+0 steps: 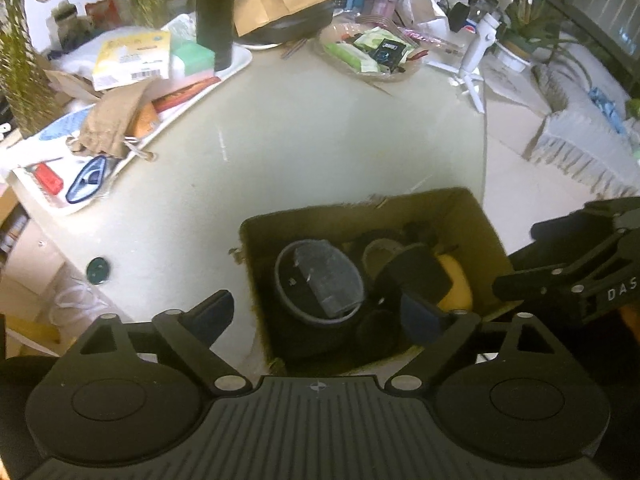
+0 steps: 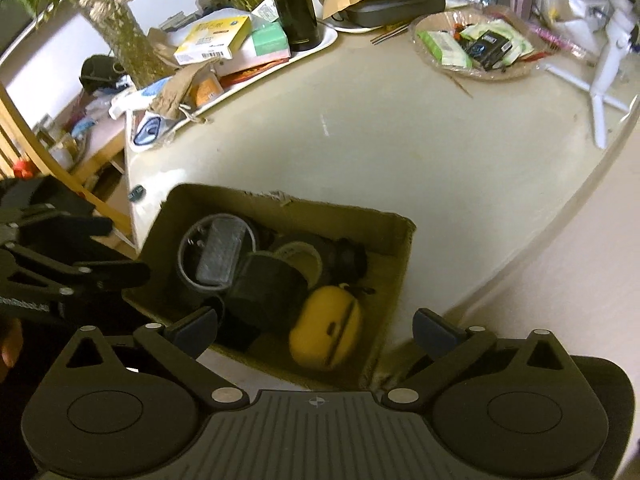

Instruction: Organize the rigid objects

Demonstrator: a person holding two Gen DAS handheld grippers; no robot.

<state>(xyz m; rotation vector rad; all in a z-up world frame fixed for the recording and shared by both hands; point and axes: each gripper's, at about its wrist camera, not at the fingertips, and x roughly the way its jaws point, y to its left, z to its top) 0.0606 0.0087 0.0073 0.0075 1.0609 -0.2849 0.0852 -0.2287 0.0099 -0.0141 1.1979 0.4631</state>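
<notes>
1. The left hand-held gripper [image 1: 316, 316] hangs over the near end of a cardboard box [image 1: 472, 216], jaws spread wide and gripping nothing.
2. The right hand-held gripper [image 2: 316, 330] hangs over the same box [image 2: 348, 220] from the other side, jaws equally wide and empty.
3. The box sits at the 6 o'clock edge of the pale worktop [image 1: 320, 128].
4. Inside, a round dark container [image 1: 316, 280] holding a grey slab lies toward 9 o'clock; a yellow case [image 2: 326, 326] lies toward 3 o'clock in the right wrist view.
5. Between them is a black blocky item [image 2: 268, 284]; blur makes it hard to tell what it is.
6. A white tray [image 1: 240, 64] of boxes and a tall dark flask [image 1: 214, 12] stands at 11 o'clock, a shallow bowl [image 1: 372, 52] of packets at 12 o'clock.
</notes>
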